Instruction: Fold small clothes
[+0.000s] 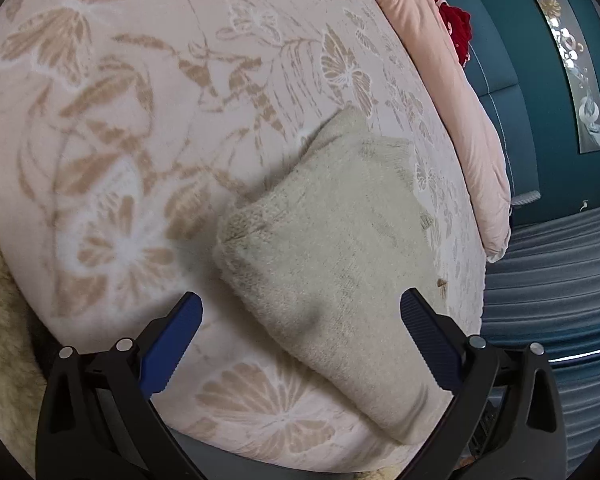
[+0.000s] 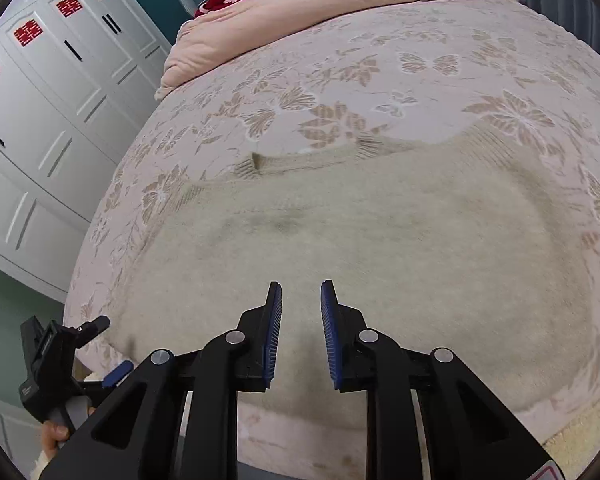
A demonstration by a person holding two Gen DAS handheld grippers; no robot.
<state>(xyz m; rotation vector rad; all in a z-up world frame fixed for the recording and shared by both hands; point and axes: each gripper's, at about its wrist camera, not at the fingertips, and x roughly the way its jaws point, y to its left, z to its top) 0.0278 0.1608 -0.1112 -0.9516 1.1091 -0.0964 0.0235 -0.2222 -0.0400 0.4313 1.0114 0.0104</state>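
1. Cream knit sweater (image 2: 360,240) lies spread on the bed's butterfly-print bedspread (image 2: 420,80), near the foot edge; its near portion looks doubled over in the left wrist view.
2. Left claw (image 1: 300,320) released, jaws wide, hanging over the sweater's near edge, gripping nothing.
3. Right claw (image 2: 301,308) narrowed but empty, above the knit.
4. Step, by judgement: between folds. Next move calls for pinching an edge and carrying it across.
5. Writing: red double-happiness cutouts (image 2: 28,34) on the white wardrobe doors; no brand legible.
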